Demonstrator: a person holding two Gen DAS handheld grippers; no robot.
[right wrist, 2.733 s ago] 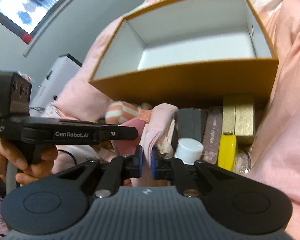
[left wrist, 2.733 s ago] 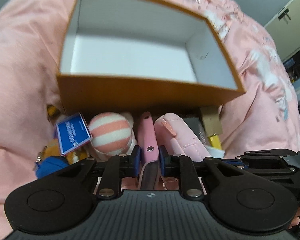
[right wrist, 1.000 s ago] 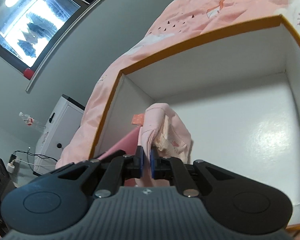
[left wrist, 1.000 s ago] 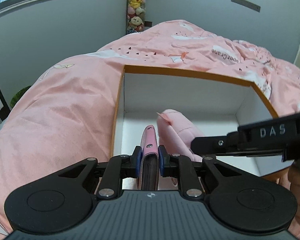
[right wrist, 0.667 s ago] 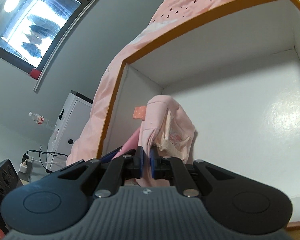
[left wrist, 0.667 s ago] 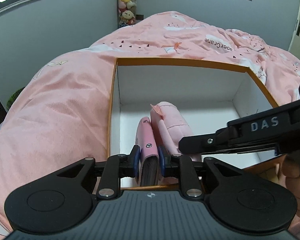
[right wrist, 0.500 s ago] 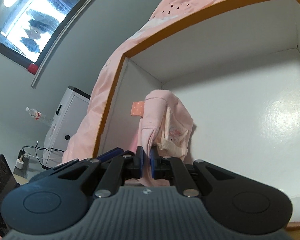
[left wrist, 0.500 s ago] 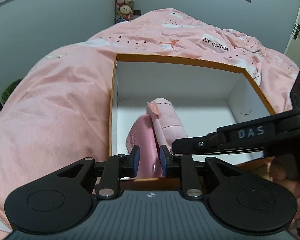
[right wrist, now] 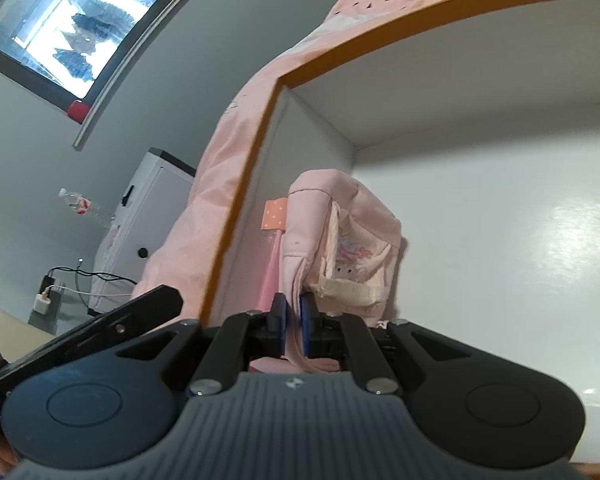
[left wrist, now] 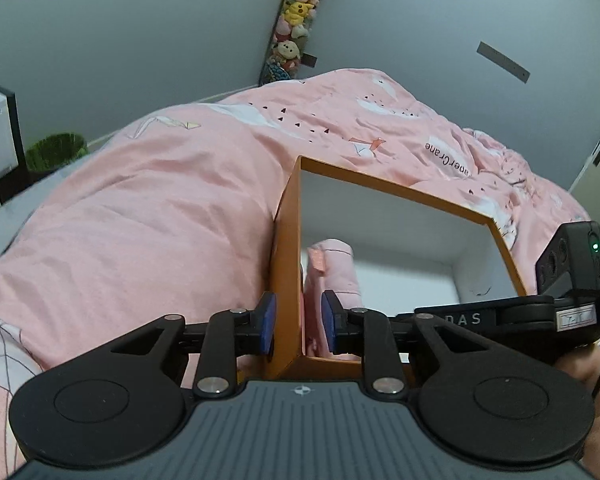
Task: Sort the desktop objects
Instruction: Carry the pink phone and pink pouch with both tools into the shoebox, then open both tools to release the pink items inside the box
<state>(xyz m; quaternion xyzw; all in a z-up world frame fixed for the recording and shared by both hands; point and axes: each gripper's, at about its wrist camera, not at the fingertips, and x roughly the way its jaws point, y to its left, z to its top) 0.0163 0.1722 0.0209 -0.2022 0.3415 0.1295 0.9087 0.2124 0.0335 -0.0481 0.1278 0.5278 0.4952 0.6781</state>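
The orange box [left wrist: 287, 264], white inside, lies on a pink duvet [left wrist: 148, 216]. A pink fabric pouch [right wrist: 340, 240] stands inside by the left wall, and my right gripper [right wrist: 293, 326] is shut on its near fabric edge. A thin pink wallet [right wrist: 270, 276] is wedged between the pouch and the box wall [right wrist: 256, 168]. My left gripper [left wrist: 299, 325] hangs open in front of the box's near left corner, which shows through the gap, and its blue pads [left wrist: 267, 322] touch nothing. The pouch [left wrist: 334, 268] shows past them, and the right gripper's body [left wrist: 540, 318] reaches in from the right.
The duvet surrounds the box on all sides. A strip of plush toys [left wrist: 294, 20] hangs on the grey wall behind. To the left stand a white cabinet [right wrist: 140, 220], a water bottle [right wrist: 78, 204] and charger cables [right wrist: 60, 288]. A green basket [left wrist: 56, 152] sits on the floor.
My left gripper let go of the pink wallet inside the box, then drew back and up to the left. My right gripper sank deeper into the box with the pouch still in it.
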